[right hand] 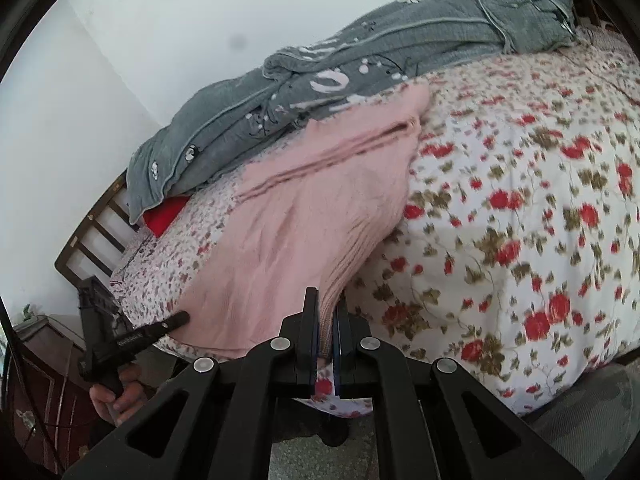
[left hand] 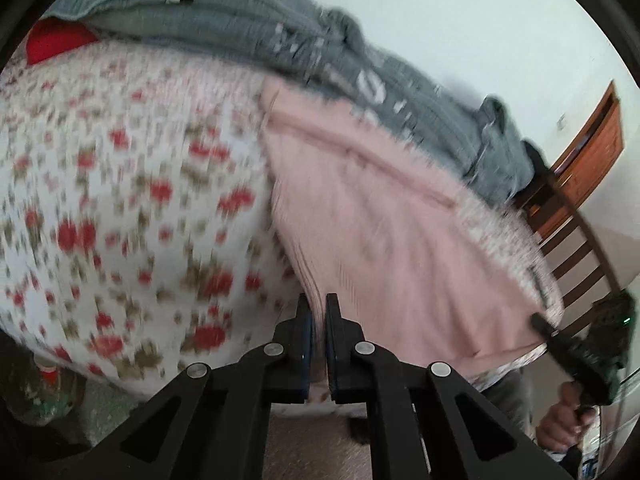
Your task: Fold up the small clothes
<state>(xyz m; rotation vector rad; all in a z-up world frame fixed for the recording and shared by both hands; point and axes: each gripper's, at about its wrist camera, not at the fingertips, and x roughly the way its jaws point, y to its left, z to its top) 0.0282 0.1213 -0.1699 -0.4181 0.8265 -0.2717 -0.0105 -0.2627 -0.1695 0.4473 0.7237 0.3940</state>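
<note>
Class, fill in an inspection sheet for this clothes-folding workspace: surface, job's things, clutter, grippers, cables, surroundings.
Surface: bed with floral cover.
Job's things: pink garment lying on the cover near the bed's edge.
Clutter: grey quilt bunched along the wall side; red item under it.
Grippers: left gripper and right gripper each shut on the garment's near hem.
Cables: thin cable at the frame's edge.
Surroundings: white wall, wooden slatted bed frame.

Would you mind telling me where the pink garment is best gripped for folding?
At its near hem corners, coming in from the bed's front edge: the pink garment lies flat, hem overhanging. The left gripper and right gripper already pinch there.
</note>
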